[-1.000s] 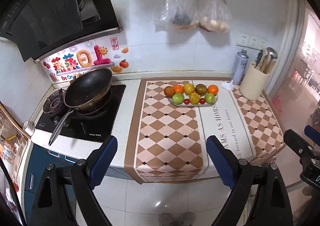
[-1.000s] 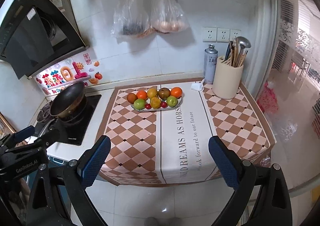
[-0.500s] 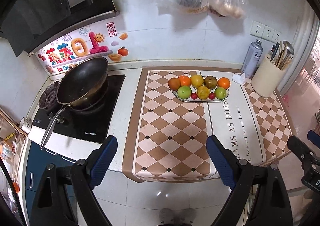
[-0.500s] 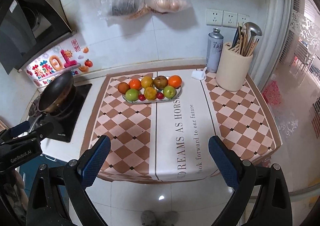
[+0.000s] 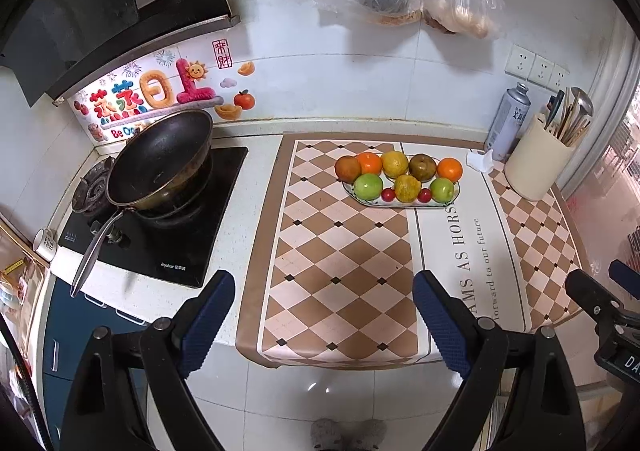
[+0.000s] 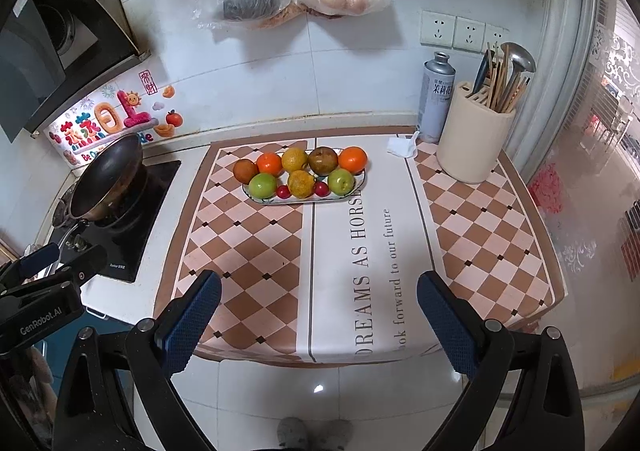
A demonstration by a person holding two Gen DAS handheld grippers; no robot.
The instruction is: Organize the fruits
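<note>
Both cameras are drawing closer to the bench [image 5: 256,211] than a second ago. At lower left, the left hand-held gripper [image 5: 320,315] is hanging spread and empty; at centre, the round fruits [image 5: 400,179] are sitting in two tidy rows on the oval white plate [image 5: 400,204]. The right hand-held gripper [image 6: 318,315] is likewise spread, holding nothing. The tidy plate fits either an approach or a finished job.

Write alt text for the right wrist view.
An oval plate of fruit, with oranges, green apples, yellow and brown fruits and two small red ones, sits on a checkered mat on a kitchen counter. The open right gripper hangs before the counter edge, holding nothing; a wok sits left.
</note>
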